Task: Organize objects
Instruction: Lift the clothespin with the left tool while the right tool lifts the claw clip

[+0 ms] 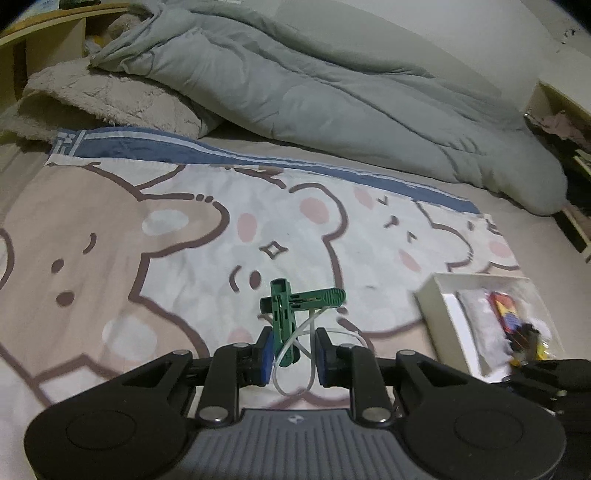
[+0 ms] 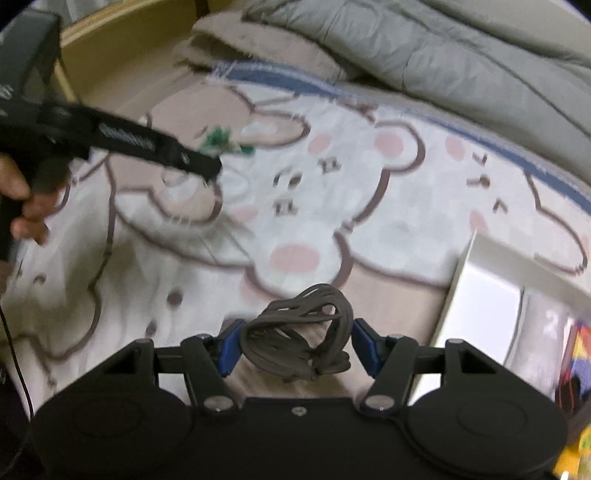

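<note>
In the left wrist view the left gripper (image 1: 293,349) is clamped on a green clothes peg (image 1: 286,321) with a loop of white cord (image 1: 299,354); the peg stands up between the blue pads (image 1: 266,354), touching the left one, while a second green peg piece (image 1: 316,298) sticks out sideways near its top, and the cord curls down toward the gripper body. In the right wrist view the right gripper (image 2: 297,345) grasps a coiled bundle of dark brown cord (image 2: 301,334), its blue pads (image 2: 231,349) pressed against either side of the coil. Both loads are held above a bear-print cloth (image 1: 192,236) spread flat on the bed. Just to the right of each gripper, resting on that cloth, is a white open box (image 1: 452,306) with a grey item and some blurred colourful items inside. From the right wrist view, the left gripper appears further off at upper left, gripped by a hand (image 2: 26,206), with the green peg a blur at its tip. Beyond the cloth's blue border lie a fuzzy beige blanket (image 1: 107,99) and a bunched grey-green duvet (image 1: 332,85); a wooden headboard shelf (image 1: 44,33) sits at the far left.
</note>
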`<state>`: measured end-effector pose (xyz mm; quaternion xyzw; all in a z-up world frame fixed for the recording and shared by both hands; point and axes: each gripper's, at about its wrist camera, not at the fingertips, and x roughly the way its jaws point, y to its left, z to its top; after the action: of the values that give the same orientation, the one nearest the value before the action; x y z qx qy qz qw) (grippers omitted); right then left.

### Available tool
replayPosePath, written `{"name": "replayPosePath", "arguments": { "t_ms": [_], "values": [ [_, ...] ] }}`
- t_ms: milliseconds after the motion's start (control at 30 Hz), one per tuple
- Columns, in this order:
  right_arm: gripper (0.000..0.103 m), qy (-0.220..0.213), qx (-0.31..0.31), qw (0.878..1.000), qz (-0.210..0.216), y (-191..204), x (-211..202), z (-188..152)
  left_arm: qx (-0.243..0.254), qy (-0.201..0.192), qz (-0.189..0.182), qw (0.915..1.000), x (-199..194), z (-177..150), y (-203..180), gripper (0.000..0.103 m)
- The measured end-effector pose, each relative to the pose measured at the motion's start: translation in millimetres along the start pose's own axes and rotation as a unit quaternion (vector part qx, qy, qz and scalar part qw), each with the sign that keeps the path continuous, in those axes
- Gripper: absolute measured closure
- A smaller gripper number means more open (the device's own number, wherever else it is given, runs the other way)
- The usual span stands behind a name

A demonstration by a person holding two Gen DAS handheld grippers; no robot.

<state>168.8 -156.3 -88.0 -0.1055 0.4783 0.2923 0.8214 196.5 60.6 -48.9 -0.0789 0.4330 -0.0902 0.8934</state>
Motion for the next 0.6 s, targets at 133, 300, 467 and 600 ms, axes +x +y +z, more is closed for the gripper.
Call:
{"name": "replayPosePath", "arguments": {
  "t_ms": [133,300,467,600],
  "values": [
    [0.040,0.043,-0.010,0.999,-0.006,7,-5,-19,-0.001,-0.006,-0.017,0.9998,-25,-14,-10,0.079],
    [0.040,0.044,-0.034,0.998,-0.003,26,-1,-26,-0.007,-0.023,-0.044,0.9988,-45,-30,-20,0.079],
    [0.039,0.010,-0.020,1.000,0.005,41,26,-2,-0.035,-0.039,-0.047,0.9975,-55,-31,-10,0.079],
    [0.039,-0.015,-0.017,1.000,-0.013,55,49,12,-0.054,-0.054,-0.042,0.9962,-61,-26,2,0.079]
  ]
}}
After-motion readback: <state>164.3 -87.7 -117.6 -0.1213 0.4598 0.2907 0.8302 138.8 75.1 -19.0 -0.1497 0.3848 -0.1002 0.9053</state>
